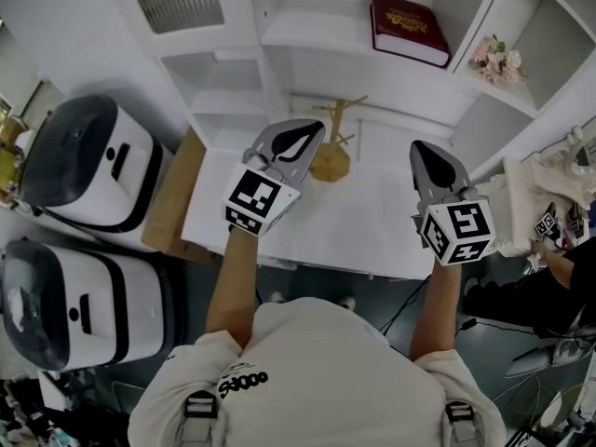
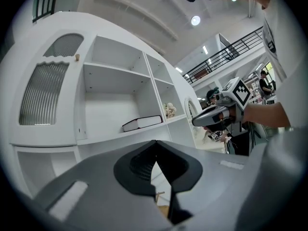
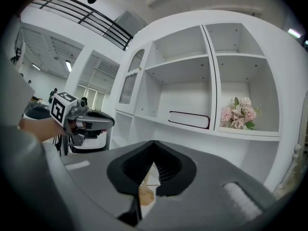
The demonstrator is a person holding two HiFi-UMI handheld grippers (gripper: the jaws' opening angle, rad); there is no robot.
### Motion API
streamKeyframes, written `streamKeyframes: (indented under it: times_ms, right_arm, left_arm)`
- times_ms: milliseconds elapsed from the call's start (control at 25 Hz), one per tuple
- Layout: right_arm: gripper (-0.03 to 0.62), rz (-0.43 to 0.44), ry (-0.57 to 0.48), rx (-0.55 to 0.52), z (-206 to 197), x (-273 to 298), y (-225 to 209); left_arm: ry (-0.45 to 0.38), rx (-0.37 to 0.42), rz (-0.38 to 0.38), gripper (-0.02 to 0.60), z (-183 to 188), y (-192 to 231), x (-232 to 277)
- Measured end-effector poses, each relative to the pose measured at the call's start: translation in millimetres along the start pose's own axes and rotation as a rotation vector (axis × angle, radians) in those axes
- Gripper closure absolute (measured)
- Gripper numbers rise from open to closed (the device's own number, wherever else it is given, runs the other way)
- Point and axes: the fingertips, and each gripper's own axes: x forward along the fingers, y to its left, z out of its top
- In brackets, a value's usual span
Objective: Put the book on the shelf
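Note:
A dark red book lies flat in the middle compartment of the white shelf unit. It also shows in the left gripper view and the right gripper view. My left gripper hovers over the white table, jaws shut with nothing between them. My right gripper is level beside it, also shut and empty. Both point toward the shelf and stand well short of the book.
A small wooden stand rests on the table between the grippers and the shelf. Pink flowers fill the compartment right of the book. Two white appliances and a cardboard sheet are at the left. A person's arm is at the right.

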Motion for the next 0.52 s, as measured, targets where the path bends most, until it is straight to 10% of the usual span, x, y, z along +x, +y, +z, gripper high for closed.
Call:
streamKeyframes:
  times_ms: [520]
  right_arm:
    - [0.592,-0.007,0.007,0.011,-2.9,-1.8,-1.3]
  left_arm:
    - [0.029,-0.015,-0.023,0.554,-5.0,-5.1,3.1]
